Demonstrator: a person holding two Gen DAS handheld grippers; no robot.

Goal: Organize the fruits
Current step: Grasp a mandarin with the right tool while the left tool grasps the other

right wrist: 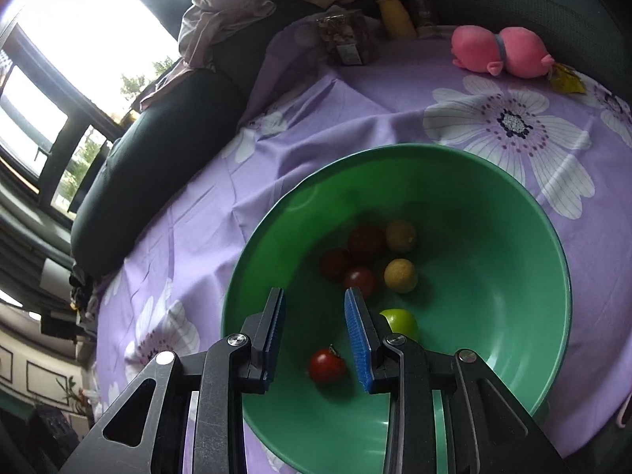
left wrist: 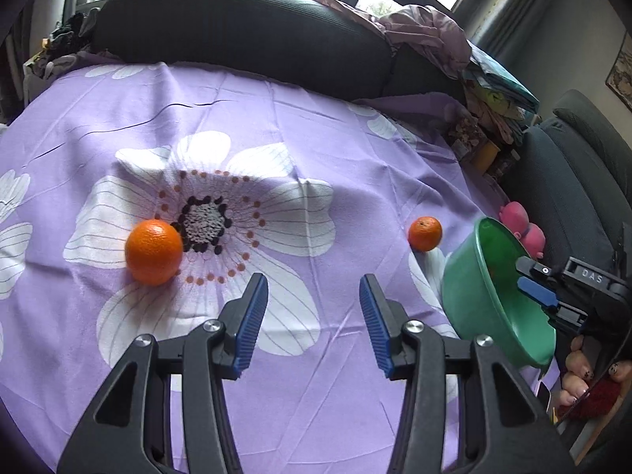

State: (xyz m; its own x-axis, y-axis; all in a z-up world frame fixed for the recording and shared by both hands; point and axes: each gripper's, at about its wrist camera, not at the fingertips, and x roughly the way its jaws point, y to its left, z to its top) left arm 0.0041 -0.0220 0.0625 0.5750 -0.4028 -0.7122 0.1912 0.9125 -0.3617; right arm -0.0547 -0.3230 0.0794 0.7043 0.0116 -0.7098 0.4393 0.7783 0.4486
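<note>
You face a table under a purple flowered cloth (left wrist: 300, 126). Behind the table lies a dark ribbed cushion (left wrist: 237, 27), with bright windows (right wrist: 98, 27) beyond it. To the table's right stands a dark armchair (left wrist: 572, 181), crumpled laundry (left wrist: 430, 35) heaped nearby.

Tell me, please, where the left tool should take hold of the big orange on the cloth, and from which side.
Grip the big orange across its widest middle, coming from above. It is round, sits alone on the flat cloth with free room around it, and the left tool is already open wide enough, I judge.
</note>
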